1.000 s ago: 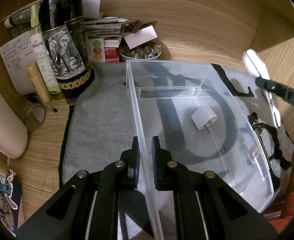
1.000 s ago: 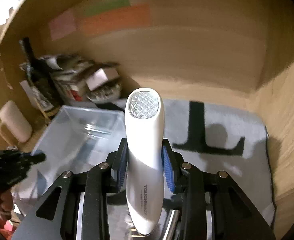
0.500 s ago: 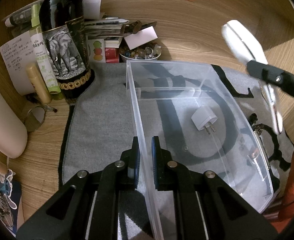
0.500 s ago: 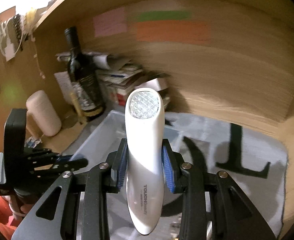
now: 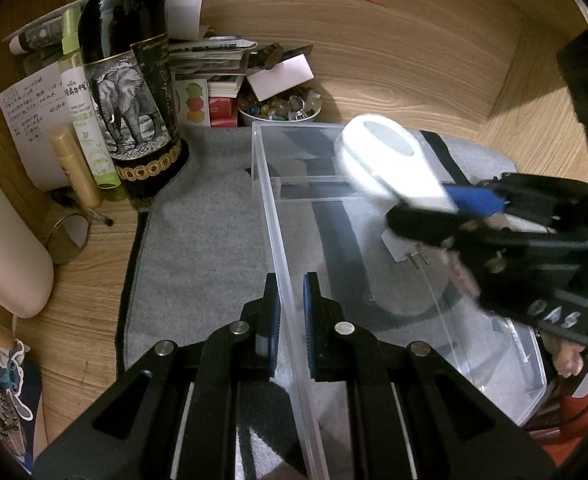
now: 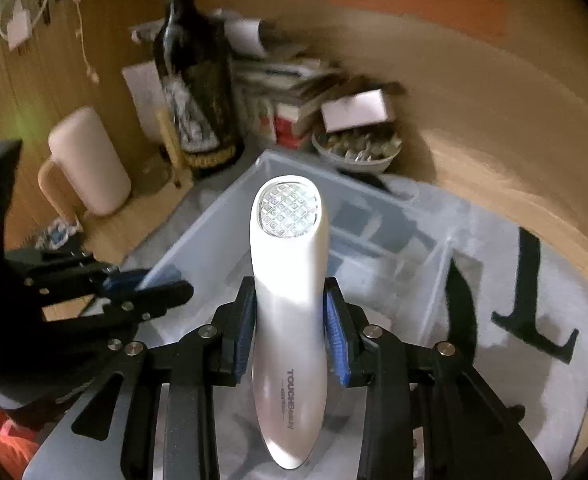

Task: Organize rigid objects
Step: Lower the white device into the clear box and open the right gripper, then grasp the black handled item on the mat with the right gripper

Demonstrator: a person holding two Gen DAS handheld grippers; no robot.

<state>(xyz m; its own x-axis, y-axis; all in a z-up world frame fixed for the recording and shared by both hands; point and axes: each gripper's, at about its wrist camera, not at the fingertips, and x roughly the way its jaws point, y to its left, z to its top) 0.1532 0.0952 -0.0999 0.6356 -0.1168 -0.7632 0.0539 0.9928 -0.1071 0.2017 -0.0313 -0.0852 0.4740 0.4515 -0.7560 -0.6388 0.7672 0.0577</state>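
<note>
My right gripper (image 6: 290,340) is shut on a white handheld beauty device (image 6: 290,272), its faceted head pointing away from me. In the left wrist view the same device (image 5: 389,160) hangs over the clear plastic bin (image 5: 493,344), carried by the right gripper (image 5: 469,204). My left gripper (image 5: 292,316) is shut on the bin's long left wall, one pad outside and one inside. A white plug adapter (image 5: 405,250) lies on the bin's floor, partly hidden behind the right gripper. The bin (image 6: 210,236) lies under the device in the right wrist view, with the left gripper (image 6: 154,284) at its edge.
The bin sits on a grey mat (image 5: 202,232) on a wooden surface. At the back left stand a dark bottle with an elephant label (image 5: 134,92), slim tubes, notes, stacked boxes and a bowl of beads (image 5: 280,108). A cream jug (image 5: 2,252) stands at the left.
The right gripper has carried the white device leftward from the right edge to above the bin. The left gripper has kept its hold on the bin wall without moving.
</note>
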